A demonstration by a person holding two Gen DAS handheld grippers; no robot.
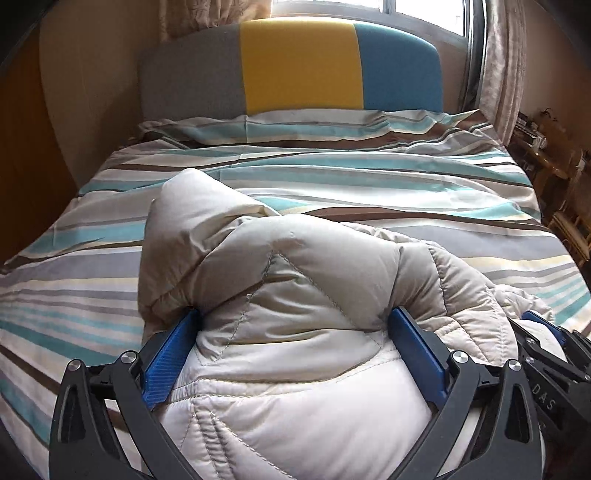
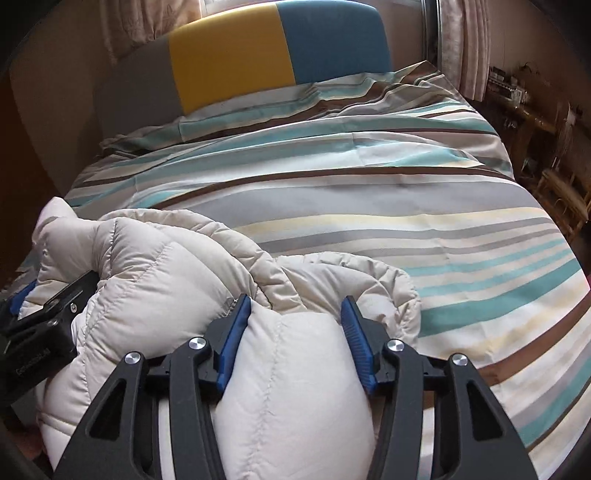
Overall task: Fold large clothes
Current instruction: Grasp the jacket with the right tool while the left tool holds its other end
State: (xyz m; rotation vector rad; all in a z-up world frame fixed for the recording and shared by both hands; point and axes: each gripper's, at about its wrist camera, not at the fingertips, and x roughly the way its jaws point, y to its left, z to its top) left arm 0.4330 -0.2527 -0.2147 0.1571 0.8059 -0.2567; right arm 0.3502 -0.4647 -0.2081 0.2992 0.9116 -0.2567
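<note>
A cream quilted puffer jacket [image 1: 295, 258] lies bunched at the near edge of the bed. My left gripper [image 1: 295, 314] is shut on a thick fold of it, and the padding bulges between the blue pads [image 1: 173, 354]. In the right wrist view the same jacket [image 2: 155, 266] spreads to the left, and my right gripper [image 2: 295, 299] is shut on another puffy fold, its blue pads [image 2: 354, 332] pressed into the fabric. The two grippers sit side by side. The right gripper [image 1: 546, 343] shows at the right edge of the left wrist view, and the left gripper [image 2: 40, 317] at the left edge of the right wrist view.
The bed carries a striped cover [image 1: 332, 173] in teal, grey, brown and cream. Behind it stands a grey, yellow and blue headboard [image 1: 299, 66] under a curtained window [image 1: 424, 14]. Wooden furniture [image 1: 554, 166] lines the right side, and a wooden panel [image 1: 22, 147] the left.
</note>
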